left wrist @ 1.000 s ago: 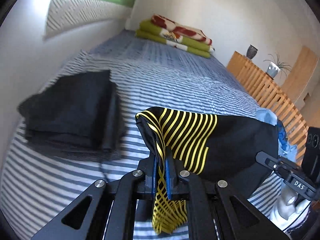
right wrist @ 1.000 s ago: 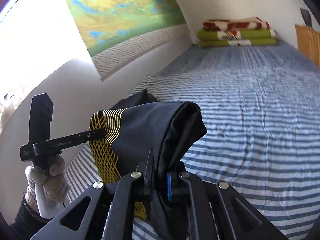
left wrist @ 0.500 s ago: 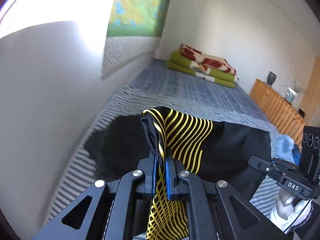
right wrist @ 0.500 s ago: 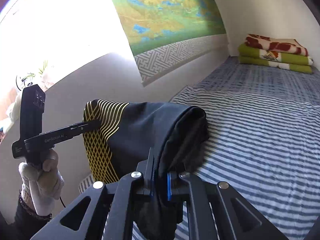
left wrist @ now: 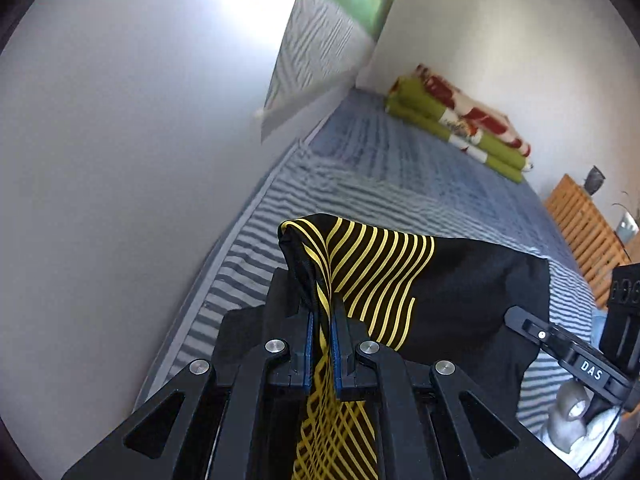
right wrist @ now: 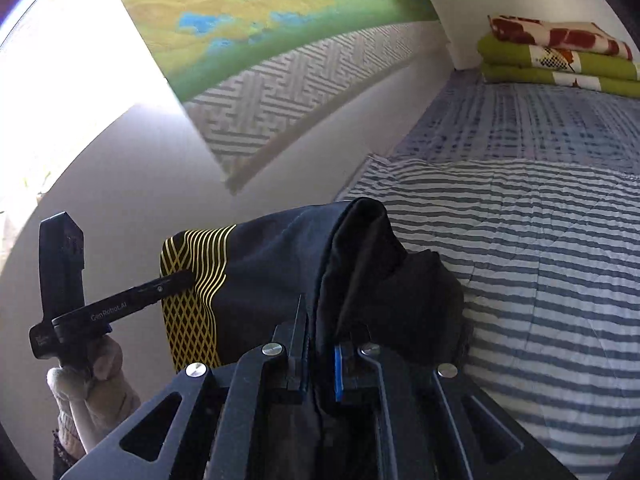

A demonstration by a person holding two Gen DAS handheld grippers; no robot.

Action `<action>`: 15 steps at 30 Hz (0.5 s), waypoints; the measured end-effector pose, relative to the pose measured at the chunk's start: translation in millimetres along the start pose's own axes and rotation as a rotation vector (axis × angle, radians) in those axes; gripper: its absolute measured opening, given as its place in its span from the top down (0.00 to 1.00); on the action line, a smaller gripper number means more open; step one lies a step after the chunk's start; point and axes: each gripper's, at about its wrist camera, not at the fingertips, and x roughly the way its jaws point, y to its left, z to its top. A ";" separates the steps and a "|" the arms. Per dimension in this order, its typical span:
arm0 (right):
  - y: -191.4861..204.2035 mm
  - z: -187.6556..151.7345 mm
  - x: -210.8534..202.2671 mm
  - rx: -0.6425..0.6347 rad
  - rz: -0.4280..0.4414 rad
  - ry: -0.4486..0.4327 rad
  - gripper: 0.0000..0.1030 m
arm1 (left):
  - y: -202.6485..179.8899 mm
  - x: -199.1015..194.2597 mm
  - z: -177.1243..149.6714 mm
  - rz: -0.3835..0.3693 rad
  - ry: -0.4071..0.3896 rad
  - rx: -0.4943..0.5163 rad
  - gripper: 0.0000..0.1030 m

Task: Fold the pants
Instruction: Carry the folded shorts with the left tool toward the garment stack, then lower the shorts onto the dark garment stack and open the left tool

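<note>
Black pants [left wrist: 472,288] with yellow line patterning hang folded between both grippers above the striped bed. My left gripper [left wrist: 322,320] is shut on the yellow-striped edge, whose patterned fabric trails down between the fingers. My right gripper [right wrist: 320,344] is shut on the plain black fold [right wrist: 280,264]. Each gripper shows in the other's view: the right gripper [left wrist: 516,314] bites the pants' far end, and the left gripper [right wrist: 188,278] clamps the yellow band. Gloved hands [right wrist: 92,380] hold the handles. Something dark [right wrist: 436,300] lies just under the pants; I cannot tell whether it is part of them.
The bed's blue-and-white striped cover [right wrist: 552,264] runs along a white wall [left wrist: 120,180] close on the left. A folded green and red blanket [left wrist: 460,128] lies at the far end. A green wall hanging [right wrist: 260,20] is above. Slatted wooden furniture [left wrist: 580,232] stands right.
Both grippers have swung left toward the wall, carrying the pants. The stack of dark folded clothes seen earlier on the bed's left side is now under or behind the pants.
</note>
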 end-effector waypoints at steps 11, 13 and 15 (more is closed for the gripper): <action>-32.8 3.6 54.7 0.023 -0.163 0.113 0.86 | -0.6 96.6 4.9 0.132 0.133 -0.001 0.85; -40.9 5.1 50.3 0.062 -0.164 0.118 0.85 | -2.1 94.0 6.7 0.194 0.130 0.013 0.79; -43.7 6.6 40.4 0.073 -0.192 0.093 0.82 | -5.5 79.6 4.7 0.192 0.099 0.018 0.75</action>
